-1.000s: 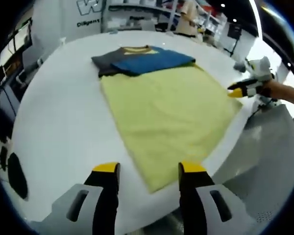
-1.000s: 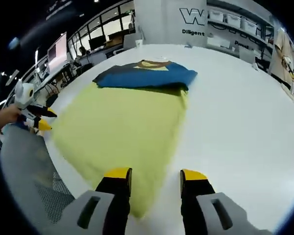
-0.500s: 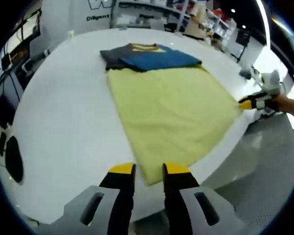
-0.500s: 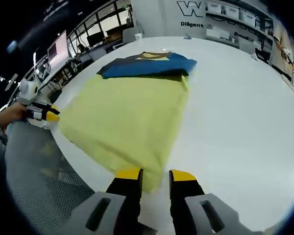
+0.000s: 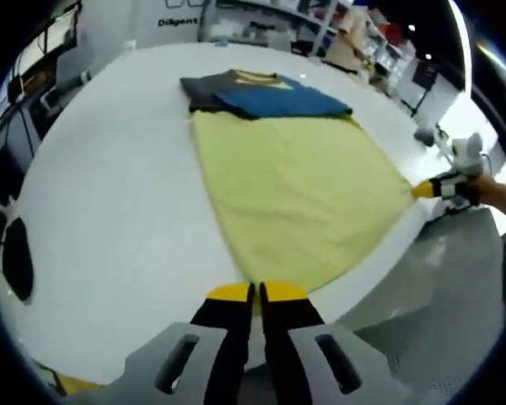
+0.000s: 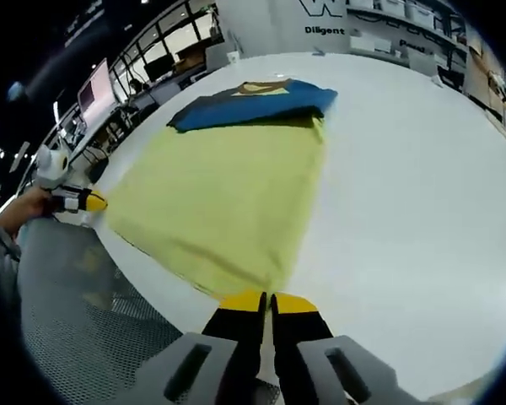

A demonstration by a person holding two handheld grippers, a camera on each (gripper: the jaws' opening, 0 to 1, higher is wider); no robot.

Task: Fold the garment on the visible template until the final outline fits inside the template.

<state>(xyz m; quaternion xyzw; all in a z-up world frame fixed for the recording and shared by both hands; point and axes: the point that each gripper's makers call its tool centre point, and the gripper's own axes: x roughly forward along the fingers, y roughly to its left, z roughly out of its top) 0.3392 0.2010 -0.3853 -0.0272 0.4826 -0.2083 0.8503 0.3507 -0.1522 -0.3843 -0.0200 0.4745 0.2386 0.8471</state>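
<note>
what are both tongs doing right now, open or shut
Left tongs: shut on the yellow garment corner.
Right tongs: shut on its other near corner.

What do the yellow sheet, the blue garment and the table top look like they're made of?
Yellow sheet: seemingly a thin, matte woven or knit cloth; it lies limp and flat without shine. Blue garment: soft matte fabric, probably jersey, folded in layers with a yellow collar. Table top: smooth, hard white surface with a faint sheen, likely laminate or painted board; the exact material cannot be told.
</note>
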